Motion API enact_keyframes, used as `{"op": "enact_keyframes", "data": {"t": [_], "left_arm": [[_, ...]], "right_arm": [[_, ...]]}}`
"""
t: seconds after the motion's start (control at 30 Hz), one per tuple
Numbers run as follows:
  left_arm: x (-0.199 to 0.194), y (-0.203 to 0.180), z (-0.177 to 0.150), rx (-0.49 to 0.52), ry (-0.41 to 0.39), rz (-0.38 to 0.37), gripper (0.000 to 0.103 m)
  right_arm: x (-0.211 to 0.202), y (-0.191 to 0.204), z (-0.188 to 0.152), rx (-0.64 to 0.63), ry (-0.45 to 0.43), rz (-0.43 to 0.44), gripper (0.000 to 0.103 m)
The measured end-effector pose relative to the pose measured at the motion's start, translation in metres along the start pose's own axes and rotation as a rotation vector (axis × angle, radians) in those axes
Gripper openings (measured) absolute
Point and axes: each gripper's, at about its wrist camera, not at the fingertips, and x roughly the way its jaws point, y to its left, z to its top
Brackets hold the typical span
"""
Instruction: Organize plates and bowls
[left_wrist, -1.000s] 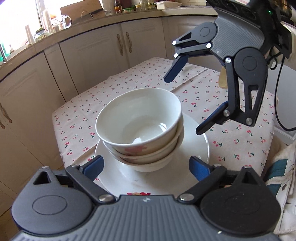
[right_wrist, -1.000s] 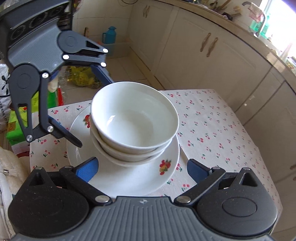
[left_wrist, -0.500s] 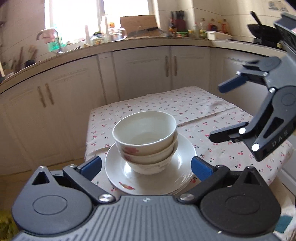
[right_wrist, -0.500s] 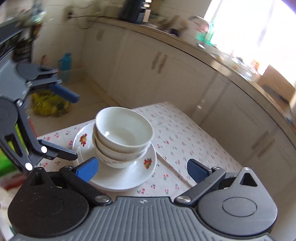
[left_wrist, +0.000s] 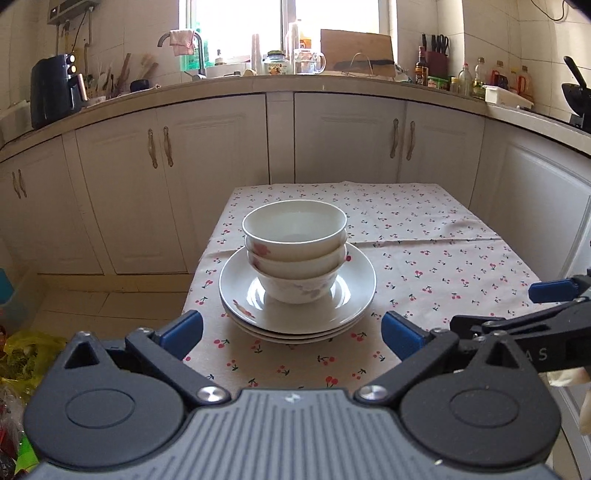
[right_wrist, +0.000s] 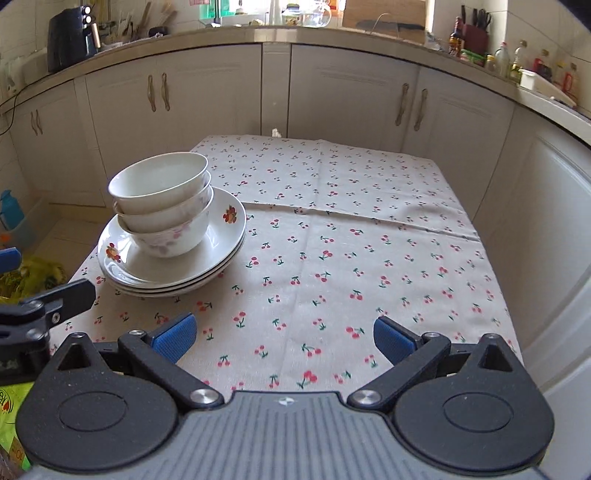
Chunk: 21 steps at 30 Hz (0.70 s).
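Three white bowls (left_wrist: 294, 247) (right_wrist: 162, 201) with faint flower prints are nested on a stack of white plates (left_wrist: 240, 295) (right_wrist: 225, 236) near the table's left front corner. My left gripper (left_wrist: 291, 334) is open, its blue pads spread wide just short of the plates, nothing between them. My right gripper (right_wrist: 282, 336) is open too, over bare cloth to the right of the stack. The right gripper's fingers (left_wrist: 550, 290) show at the right edge of the left wrist view, and the left gripper's fingers (right_wrist: 74, 293) at the left edge of the right wrist view.
The table (right_wrist: 369, 240) wears a cherry-print cloth. Cream cabinets (left_wrist: 351, 147) and a cluttered counter (left_wrist: 258, 79) curve round behind. A yellow bag (left_wrist: 26, 350) lies on the floor left of the table, with a blue bottle (right_wrist: 11, 210) beyond it.
Both grippers have backed away from the stack and rolled level, side by side at the table's near edge. The bowls and plates have not moved.
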Motion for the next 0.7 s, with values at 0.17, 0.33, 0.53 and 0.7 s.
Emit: {"op": "enact_keyframes", "data": {"t": [0.17, 0.33, 0.53, 0.7], "left_arm": [[-0.02, -0.003, 0.003, -0.018, -0.025, -0.037, 0.102], [-0.032, -0.004, 0.004, -0.045, -0.043, -0.025, 0.102], [-0.04, -0.004, 0.004, -0.05, -0.061, -0.018, 0.102], [-0.04, -0.003, 0.003, -0.061, -0.062, -0.018, 0.102]], "right_arm": [[-0.029, -0.006, 0.0, 0.03, -0.063, -0.006, 0.103], [-0.047, -0.004, 0.001, 0.029, -0.104, -0.028, 0.103], [-0.056, 0.0, 0.0, 0.024, -0.136, -0.048, 0.103], [-0.057, 0.001, 0.0, 0.02, -0.139, -0.058, 0.103]]}}
